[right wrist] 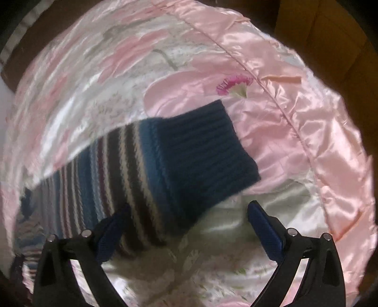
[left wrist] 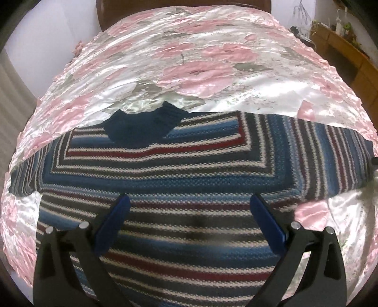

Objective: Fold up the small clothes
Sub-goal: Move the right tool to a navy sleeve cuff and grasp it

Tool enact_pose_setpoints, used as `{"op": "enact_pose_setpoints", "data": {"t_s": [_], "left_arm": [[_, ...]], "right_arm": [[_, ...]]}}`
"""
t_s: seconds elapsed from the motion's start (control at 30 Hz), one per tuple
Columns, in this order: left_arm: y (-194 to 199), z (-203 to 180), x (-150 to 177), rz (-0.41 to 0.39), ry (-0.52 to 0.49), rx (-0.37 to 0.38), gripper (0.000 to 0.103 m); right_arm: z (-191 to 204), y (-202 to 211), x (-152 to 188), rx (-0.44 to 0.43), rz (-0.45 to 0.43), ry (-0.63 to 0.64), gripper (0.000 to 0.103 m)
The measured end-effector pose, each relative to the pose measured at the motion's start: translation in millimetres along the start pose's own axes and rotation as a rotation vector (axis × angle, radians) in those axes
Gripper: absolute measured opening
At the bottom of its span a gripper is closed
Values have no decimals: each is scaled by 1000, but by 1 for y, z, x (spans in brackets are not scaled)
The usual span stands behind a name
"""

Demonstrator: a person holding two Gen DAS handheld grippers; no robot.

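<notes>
A striped knit sweater (left wrist: pixel 189 170) in blue, white, grey and red lies flat on the bed, its dark blue collar (left wrist: pixel 144 125) pointing away. My left gripper (left wrist: pixel 189 207) hovers open over the sweater's body, nothing between its blue pads. In the right wrist view one striped sleeve (right wrist: pixel 132 170) stretches to the right and ends in a dark blue ribbed cuff (right wrist: pixel 208 151). My right gripper (right wrist: pixel 189 212) stands open just below the cuff end, its left finger over the sleeve's stripes, its right finger over the bedspread.
A shiny pink and white floral bedspread (left wrist: pixel 212 70) covers the bed. Its pink border seam (right wrist: pixel 283 113) runs along the right edge. A brown headboard (left wrist: pixel 118 14) stands at the far end, wooden furniture (left wrist: pixel 349 52) to the right.
</notes>
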State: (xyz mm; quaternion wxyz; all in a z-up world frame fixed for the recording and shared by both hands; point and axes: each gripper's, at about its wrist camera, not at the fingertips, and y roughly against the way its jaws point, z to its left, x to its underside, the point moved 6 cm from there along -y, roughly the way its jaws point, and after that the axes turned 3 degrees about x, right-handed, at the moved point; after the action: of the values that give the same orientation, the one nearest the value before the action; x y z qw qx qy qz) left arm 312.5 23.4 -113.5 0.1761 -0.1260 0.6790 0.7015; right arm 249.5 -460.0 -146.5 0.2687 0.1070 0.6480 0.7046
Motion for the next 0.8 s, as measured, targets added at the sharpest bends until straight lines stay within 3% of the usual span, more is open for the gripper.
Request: {"op": "enact_pose_setpoints", "data": {"t_s": [0.07, 0.13, 0.17, 0.23, 0.3, 0.33, 0.43, 0.53, 0.6, 0.8], "left_arm": [[-5, 8, -2, 6, 8, -15, 101], [-9, 16, -3, 11, 14, -29, 101], [-11, 19, -3, 15, 15, -35, 101], [-14, 25, -3, 21, 13, -44, 101], [-15, 32, -1, 22, 6, -56, 101], [-16, 35, 1, 23, 4, -60, 101], [-19, 55, 9, 35, 25, -32, 101], [-23, 76, 15, 56, 50, -37, 100], [-24, 93, 19, 61, 66, -46, 100], [-29, 137, 26, 104, 145, -52, 100]], "right_arm": [[-5, -7, -3, -41, 21, -42, 87], [-7, -14, -2, -50, 42, -58, 69], [-8, -15, -1, -39, 40, -56, 64], [-6, -14, 0, -3, 22, -42, 33], [-5, -8, 2, -8, -11, -44, 19], [-4, -3, 2, -6, -34, -44, 16], [19, 20, 2, 133, -168, 79, 15], [69, 47, 13, 227, -307, 259, 15], [109, 56, 30, 211, -344, 365, 15], [224, 45, 77, 114, -332, 580, 15]]}}
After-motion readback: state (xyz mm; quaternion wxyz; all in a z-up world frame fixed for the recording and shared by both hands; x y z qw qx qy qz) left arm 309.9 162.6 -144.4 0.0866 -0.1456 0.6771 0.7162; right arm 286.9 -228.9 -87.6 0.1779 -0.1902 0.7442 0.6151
